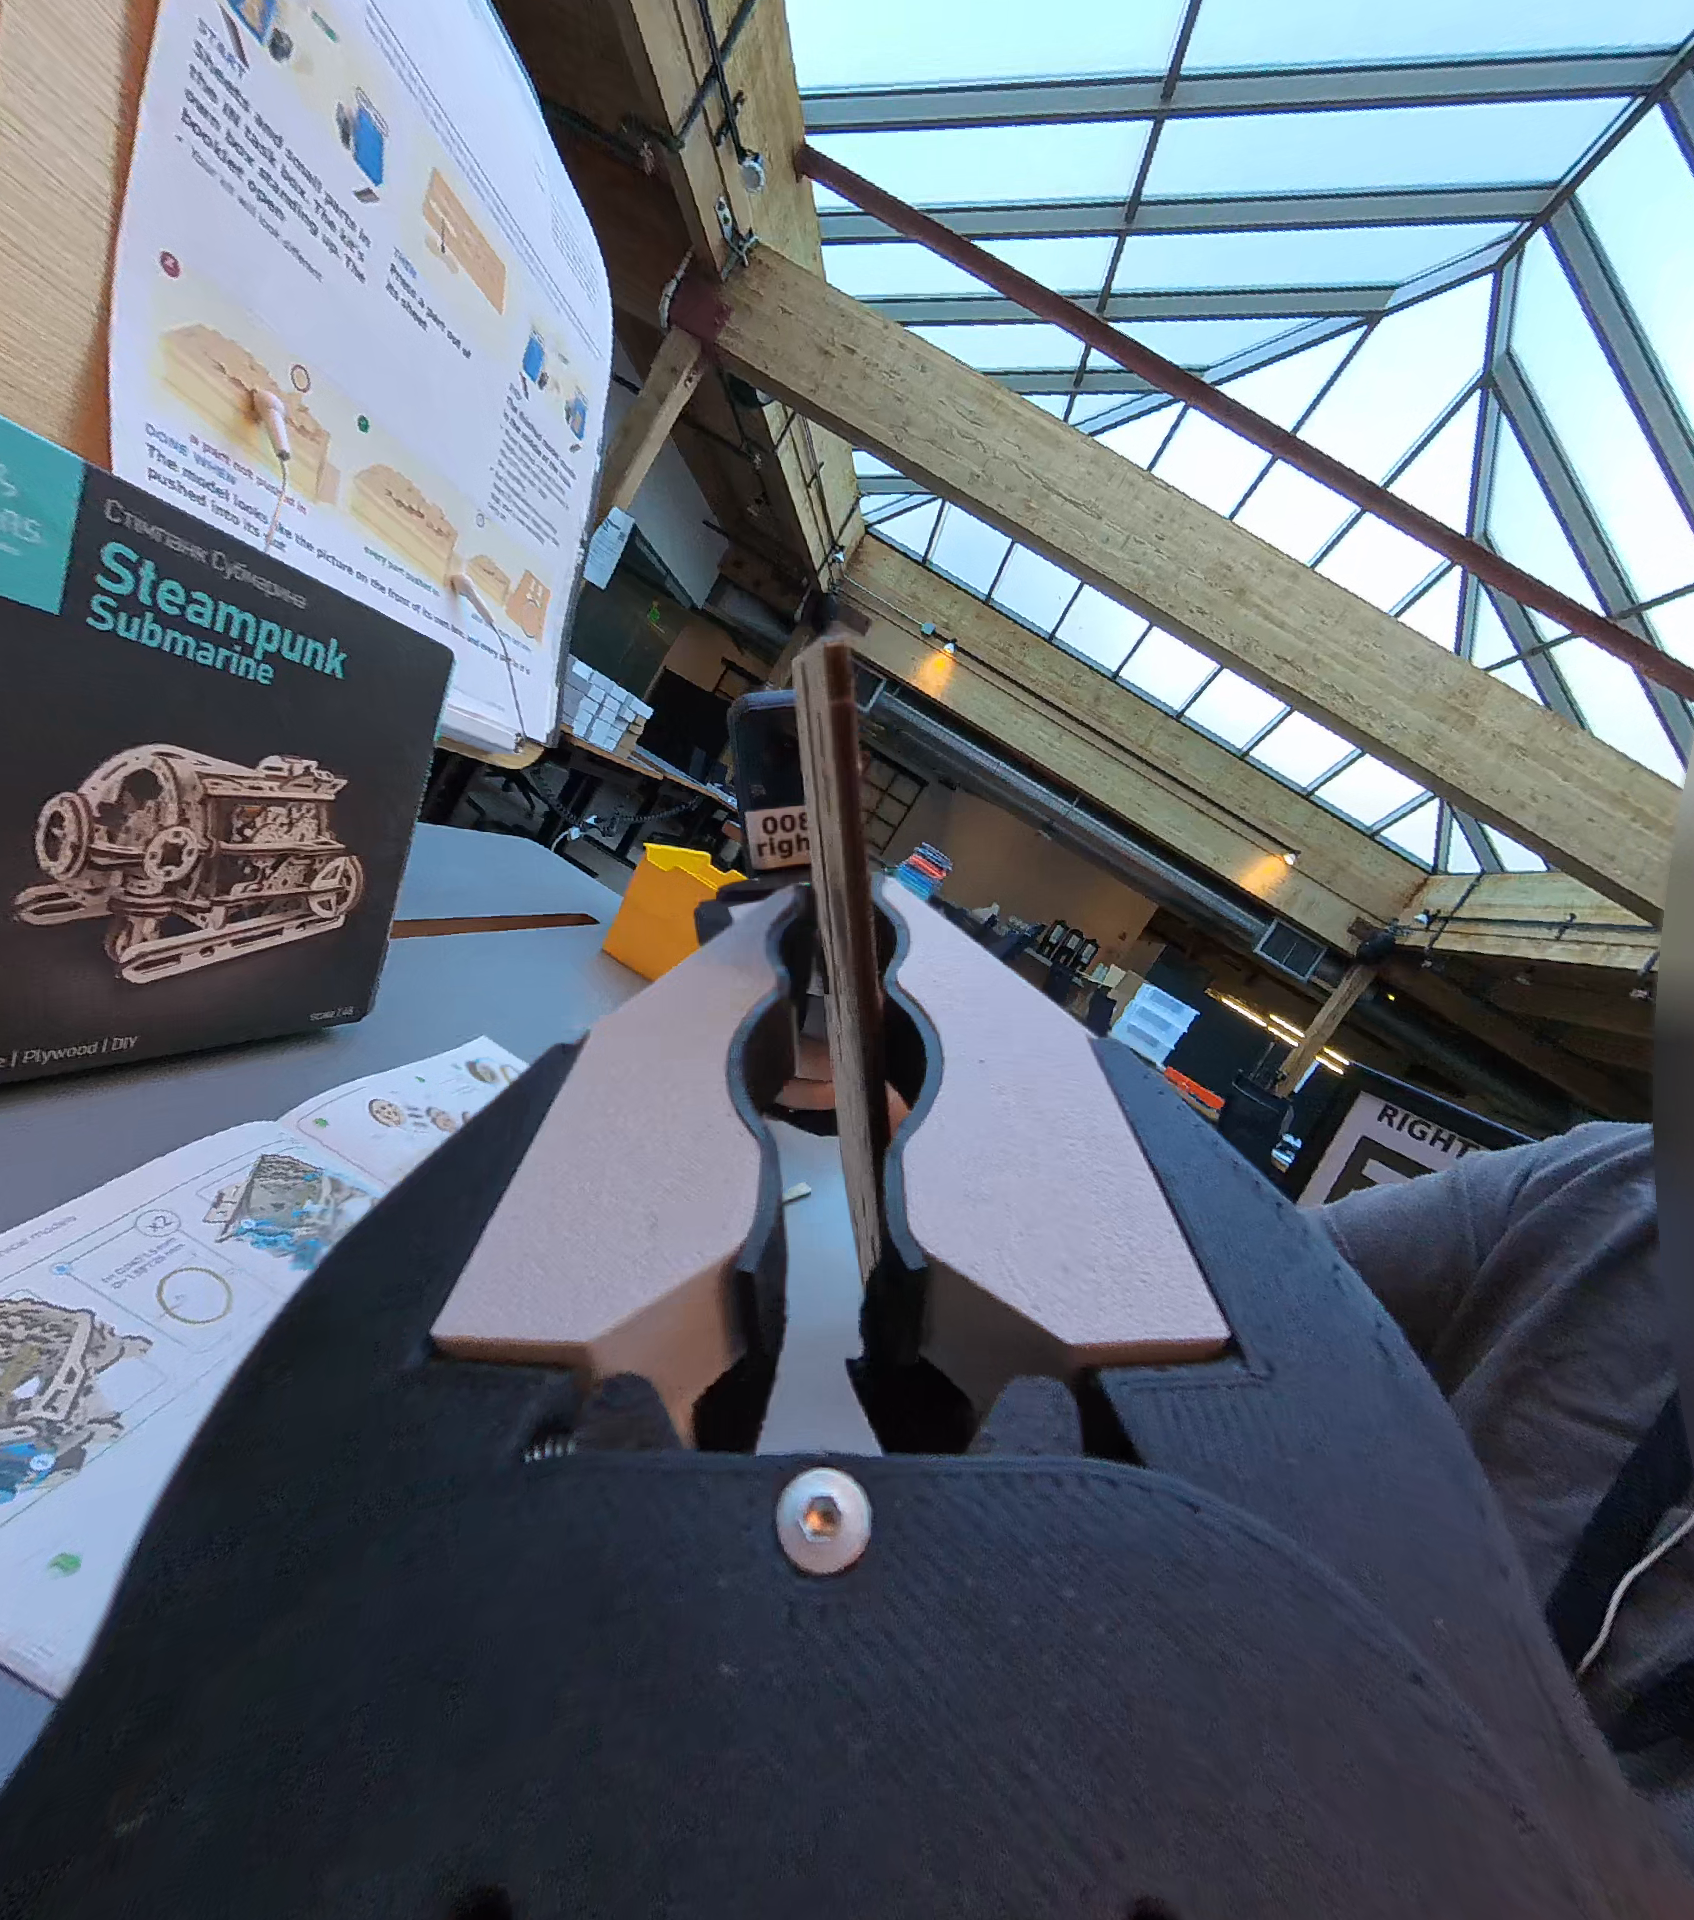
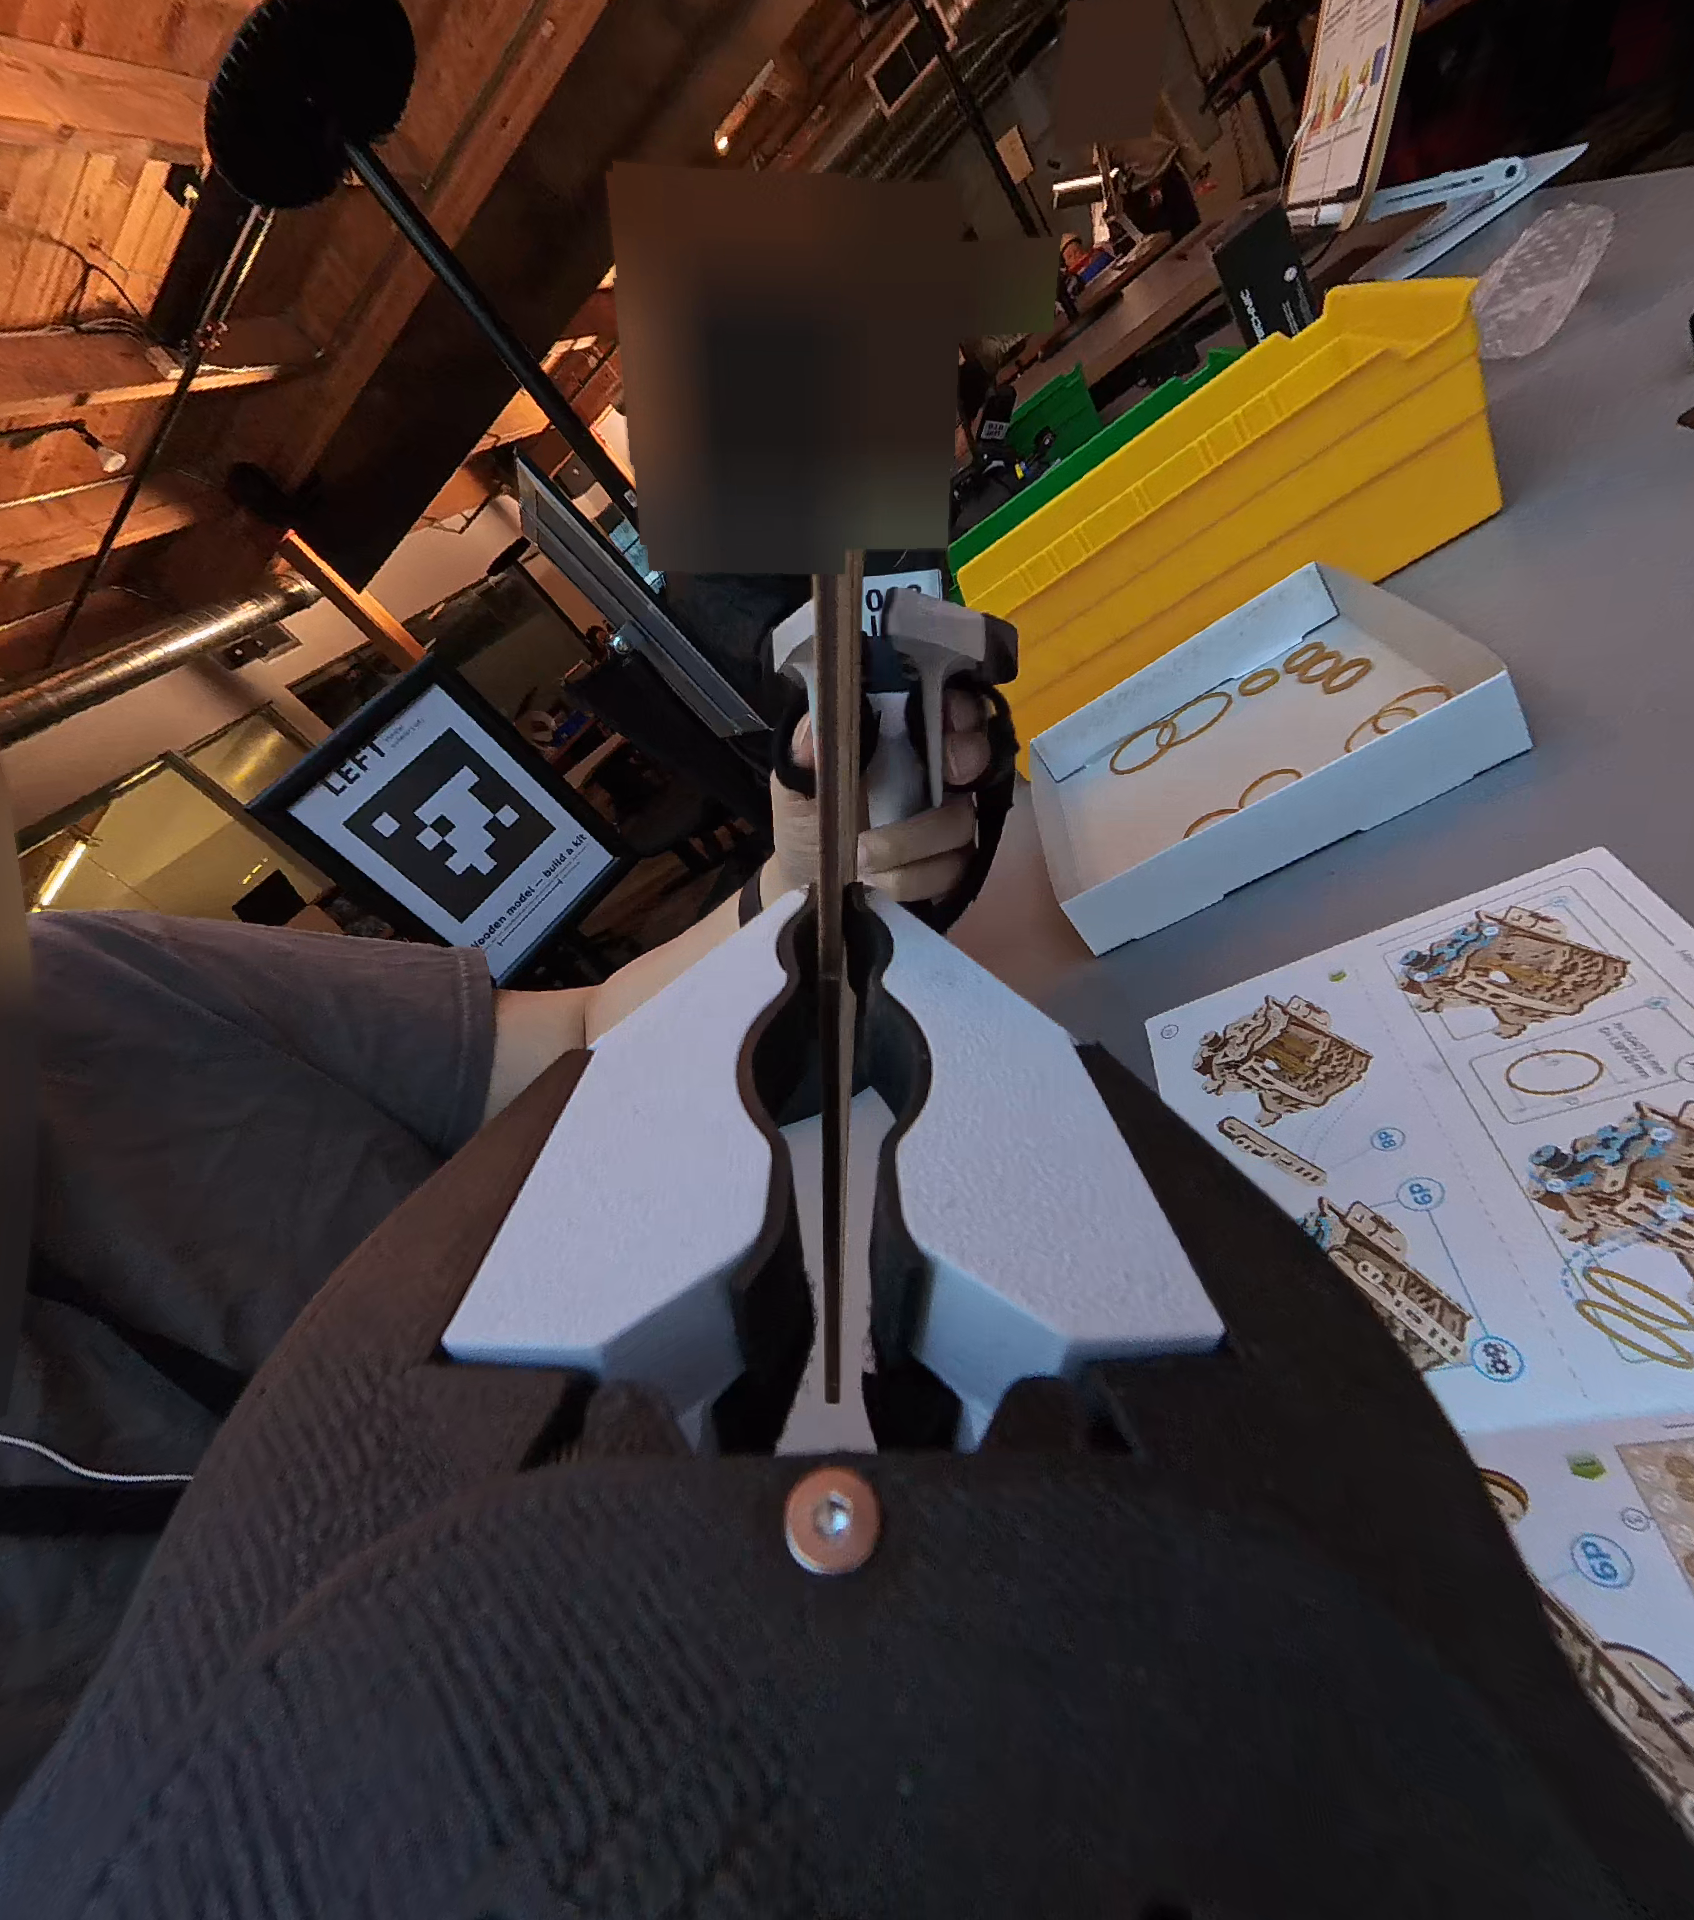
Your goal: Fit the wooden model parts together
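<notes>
**Both grippers clamped on one thin plywood sheet, held edge-on**

In my left wrist view, the left gripper [image 1: 838, 935] sits in the centre of the frame with its pinkish fingers [image 1: 656, 1122] drawn in close, pinching a thin wooden sheet [image 1: 838, 883] that I see edge-on. The sheet rises from between the fingers up past their tips, tilted slightly to the left, against the skylight in the upper half of the frame. Behind its top edge, part of the other gripper shows as a dark body with a white sticker.

At left stands the dark kit box [image 1: 147, 790] with a picture of the wooden model on it, upright on the grey table [image 1: 490, 862]. An open instruction booklet [image 1: 126, 1309] lies flat at lower left, and a white instruction sheet [image 1: 355, 312] is propped up at upper left. A yellow bin [image 1: 661, 904] sits just left of the fingertips, farther back.

In my right wrist view, the right gripper [image 2: 832, 914] is likewise nearly closed, its white fingers [image 2: 656, 1174] gripping the same kind of thin sheet [image 2: 835, 748] edge-on at centre frame. Beyond it, a hand [image 2: 910, 842] holds the left gripper's handle. At right, a white tray [image 2: 1279, 821] holds several tan rings [image 2: 1326, 670]; the yellow bin [image 2: 1238, 488] lies behind it, and the booklet [image 2: 1508, 1164] fills the lower right. A marker board [image 2: 448, 821] stands at left of centre.
</notes>
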A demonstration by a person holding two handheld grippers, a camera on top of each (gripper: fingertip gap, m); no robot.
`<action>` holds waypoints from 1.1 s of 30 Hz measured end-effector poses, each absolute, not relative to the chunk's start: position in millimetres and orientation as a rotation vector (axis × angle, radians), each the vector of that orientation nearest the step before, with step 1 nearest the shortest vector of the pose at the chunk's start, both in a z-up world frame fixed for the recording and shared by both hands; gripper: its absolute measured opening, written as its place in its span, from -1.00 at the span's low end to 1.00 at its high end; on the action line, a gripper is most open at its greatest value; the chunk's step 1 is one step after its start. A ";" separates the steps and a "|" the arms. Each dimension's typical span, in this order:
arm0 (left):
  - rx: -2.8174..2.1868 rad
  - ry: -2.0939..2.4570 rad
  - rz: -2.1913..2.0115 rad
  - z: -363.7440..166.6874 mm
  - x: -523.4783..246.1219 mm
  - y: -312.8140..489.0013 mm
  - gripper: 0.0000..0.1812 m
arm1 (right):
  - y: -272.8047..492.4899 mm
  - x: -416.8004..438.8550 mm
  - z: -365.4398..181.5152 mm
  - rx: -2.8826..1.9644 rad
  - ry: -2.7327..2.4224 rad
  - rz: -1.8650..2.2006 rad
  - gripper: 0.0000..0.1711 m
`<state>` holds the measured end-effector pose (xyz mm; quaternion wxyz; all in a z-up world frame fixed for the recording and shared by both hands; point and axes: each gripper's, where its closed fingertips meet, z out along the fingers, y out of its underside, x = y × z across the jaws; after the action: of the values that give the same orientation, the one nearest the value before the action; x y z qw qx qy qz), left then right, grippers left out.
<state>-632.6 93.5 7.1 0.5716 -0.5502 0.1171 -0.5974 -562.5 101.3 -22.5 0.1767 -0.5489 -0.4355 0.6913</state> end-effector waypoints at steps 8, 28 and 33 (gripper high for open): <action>-1.338 0.270 -1.422 4.8 -626.4 93.0 -1.00 | 104.5 -552.6 -12.7 -1.516 -1.169 1.969 -0.91; -1.589 0.365 -1.638 -20.3 -549.4 72.8 -1.00 | 107.7 -493.2 18.9 -1.681 -1.293 1.190 -0.41; -1.792 0.578 -1.668 -48.4 -492.9 38.5 -1.00 | 68.5 -482.1 -33.8 -1.956 -1.450 1.120 -0.43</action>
<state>-492.9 38.5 -48.4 0.3080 -0.6777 0.2186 -0.6310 -482.1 68.5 -33.8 0.2287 -0.7106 -0.5266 0.4068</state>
